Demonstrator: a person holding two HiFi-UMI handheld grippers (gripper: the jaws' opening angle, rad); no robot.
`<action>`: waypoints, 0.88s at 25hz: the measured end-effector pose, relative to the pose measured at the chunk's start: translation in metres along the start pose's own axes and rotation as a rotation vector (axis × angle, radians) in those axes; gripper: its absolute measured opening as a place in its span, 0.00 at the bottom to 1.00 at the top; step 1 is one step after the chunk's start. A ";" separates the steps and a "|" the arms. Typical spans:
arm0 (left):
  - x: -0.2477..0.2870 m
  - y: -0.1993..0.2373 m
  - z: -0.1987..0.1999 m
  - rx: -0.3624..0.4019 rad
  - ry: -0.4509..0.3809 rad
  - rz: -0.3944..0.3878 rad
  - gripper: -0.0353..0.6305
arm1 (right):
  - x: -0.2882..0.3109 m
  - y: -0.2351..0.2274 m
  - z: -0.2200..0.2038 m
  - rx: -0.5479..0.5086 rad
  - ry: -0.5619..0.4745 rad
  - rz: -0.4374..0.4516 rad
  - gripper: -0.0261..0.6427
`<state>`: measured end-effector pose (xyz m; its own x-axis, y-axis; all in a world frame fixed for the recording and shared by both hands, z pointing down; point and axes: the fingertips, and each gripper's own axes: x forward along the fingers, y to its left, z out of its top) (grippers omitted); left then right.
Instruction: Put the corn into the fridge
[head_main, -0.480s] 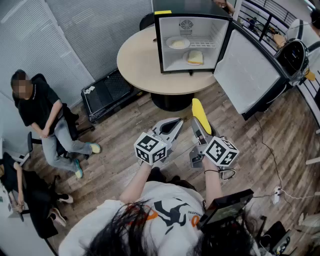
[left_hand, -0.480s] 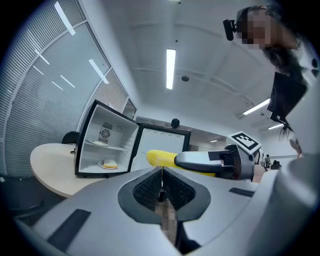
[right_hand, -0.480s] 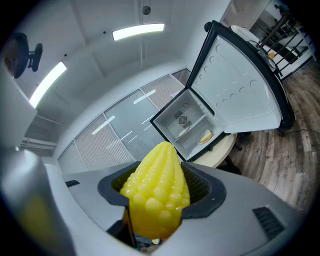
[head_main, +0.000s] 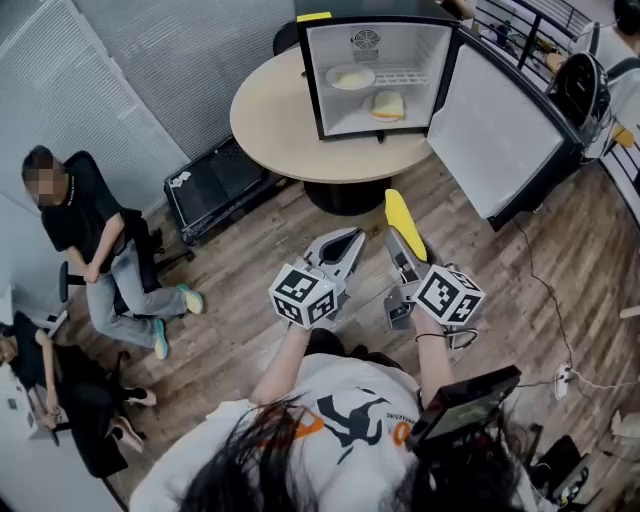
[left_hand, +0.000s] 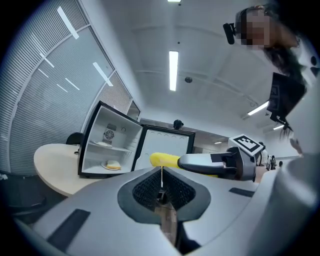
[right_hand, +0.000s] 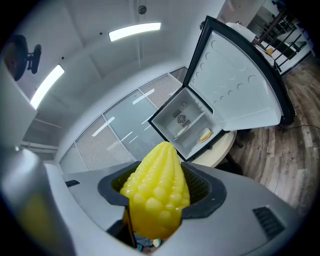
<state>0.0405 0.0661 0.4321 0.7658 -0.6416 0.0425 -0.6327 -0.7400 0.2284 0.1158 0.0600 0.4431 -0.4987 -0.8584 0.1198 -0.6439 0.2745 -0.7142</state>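
The right gripper (right_hand: 156, 202) clamps its wide-spread jaws on the yellow corn (right_hand: 156, 192), whose tip sticks out ahead of the jaws toward the fridge (head_main: 330, 100). The left gripper (left_hand: 161, 171) has its jaws pressed together with nothing between them, just beside the right one. Bare wood floor (head_main: 250, 270) lies between both grippers and the round table (head_main: 270, 130) on which the fridge stands, its door (head_main: 500, 140) swung wide to the right. Inside are a plate (head_main: 350, 77) on the upper shelf and a pale food item (head_main: 388, 104) below. A black case (head_main: 215, 185) and a seated person (head_main: 85, 230) are to the left. A yellow sticker (head_main: 313, 17) tops the fridge; its print is unreadable.
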 end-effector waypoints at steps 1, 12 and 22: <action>0.002 0.000 0.000 0.000 0.000 -0.001 0.07 | 0.000 -0.001 0.003 0.005 -0.005 0.003 0.42; 0.015 0.005 -0.001 -0.001 0.025 -0.011 0.07 | 0.005 -0.014 0.016 -0.131 -0.019 -0.078 0.42; 0.017 0.006 -0.007 -0.006 0.041 -0.008 0.07 | 0.012 -0.020 0.016 -0.158 -0.013 -0.092 0.42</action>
<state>0.0511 0.0521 0.4413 0.7747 -0.6271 0.0807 -0.6262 -0.7434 0.2349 0.1319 0.0370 0.4484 -0.4266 -0.8884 0.1698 -0.7700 0.2582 -0.5835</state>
